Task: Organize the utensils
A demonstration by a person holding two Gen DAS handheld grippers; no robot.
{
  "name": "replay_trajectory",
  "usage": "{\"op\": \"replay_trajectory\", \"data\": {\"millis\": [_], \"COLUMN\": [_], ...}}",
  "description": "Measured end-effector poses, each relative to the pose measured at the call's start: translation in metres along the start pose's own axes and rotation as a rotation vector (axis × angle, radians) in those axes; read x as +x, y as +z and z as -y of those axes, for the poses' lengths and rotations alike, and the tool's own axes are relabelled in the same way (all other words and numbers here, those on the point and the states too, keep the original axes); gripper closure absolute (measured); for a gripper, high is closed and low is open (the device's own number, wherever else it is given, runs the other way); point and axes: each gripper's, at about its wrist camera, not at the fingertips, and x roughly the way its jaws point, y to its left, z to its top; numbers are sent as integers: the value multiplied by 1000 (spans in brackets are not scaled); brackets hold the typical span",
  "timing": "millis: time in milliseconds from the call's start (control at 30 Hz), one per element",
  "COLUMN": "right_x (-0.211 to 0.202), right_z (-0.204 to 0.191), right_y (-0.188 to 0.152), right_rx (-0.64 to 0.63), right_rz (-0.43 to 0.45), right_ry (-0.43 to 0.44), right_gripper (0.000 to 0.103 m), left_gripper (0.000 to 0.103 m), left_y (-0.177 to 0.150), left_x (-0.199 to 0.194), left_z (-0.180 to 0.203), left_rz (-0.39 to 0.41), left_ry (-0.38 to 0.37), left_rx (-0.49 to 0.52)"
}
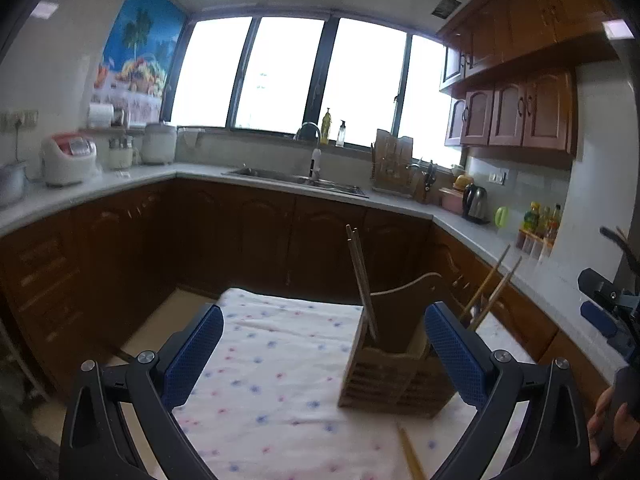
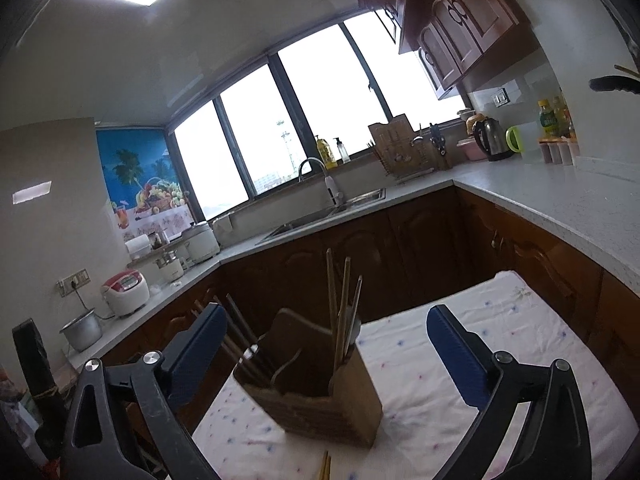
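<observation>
Gripper (image 2: 324,344) (open) before half-hidden chopsticks (image 2: 240,340).

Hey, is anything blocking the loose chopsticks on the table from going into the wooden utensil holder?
Nothing visible blocks them. The loose wooden chopsticks lie on the dotted white tablecloth just in front of the slatted wooden utensil holder, with bare cloth between. The holder already has chopsticks in it, but its top still shows open space.

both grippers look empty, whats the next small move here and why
Probably lower the right hand-held gripper to the loose chopsticks lying on the cloth in front of the wooden holder. Both hand-held grippers stand open and empty, and those chopsticks are still outside the holder.
</observation>
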Motion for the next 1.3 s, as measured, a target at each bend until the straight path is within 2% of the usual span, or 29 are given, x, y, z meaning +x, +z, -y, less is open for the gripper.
{"op": "replay_trajectory", "data": {"millis": [200,333,500,633,700,800,900,967,1033,1300], "right_x": [-30,-53,-90,-112,-128,-139,-142,-141,-141,-146], "right_z": [-14,-23,-38,-53,-60,-61,-53,-48,-43,-32], "right_y": [-17,-21,-28,-20,-21,-36,-60,-76,-92,-137], "right_rx": [-33,-56,-111,-192,-235,-255,-233,-230,-232,-260], "right_rz": [-6,1,42,70,106,124,112,93,75,38], "right_ry": [28,39,40,32,34,1,-11,-33,-53,-81], "right_gripper": [2,2,0,0,0,0,0,0,0,0], "left_gripper": [1,1,1,1,1,1,1,1,1,1], "left_y": [-15,-19,-23,-25,-33,-51,-71,-84,-94,-125], "left_x": [-42,-64,-96,-115,-127,-137,-143,-150,-157,-167], "left_z": [-10,-20,-24,-24,-24,-27,-25,-21,-19,-12], "left_rz": [26,18,46,50,47,48,7,14,21,12], "left_ry": [27,8,-15,-50,-41,-57,-37,35,68,77], "left_rx": [34,16,-16,-3,6,-12,3,33,49,68]}}
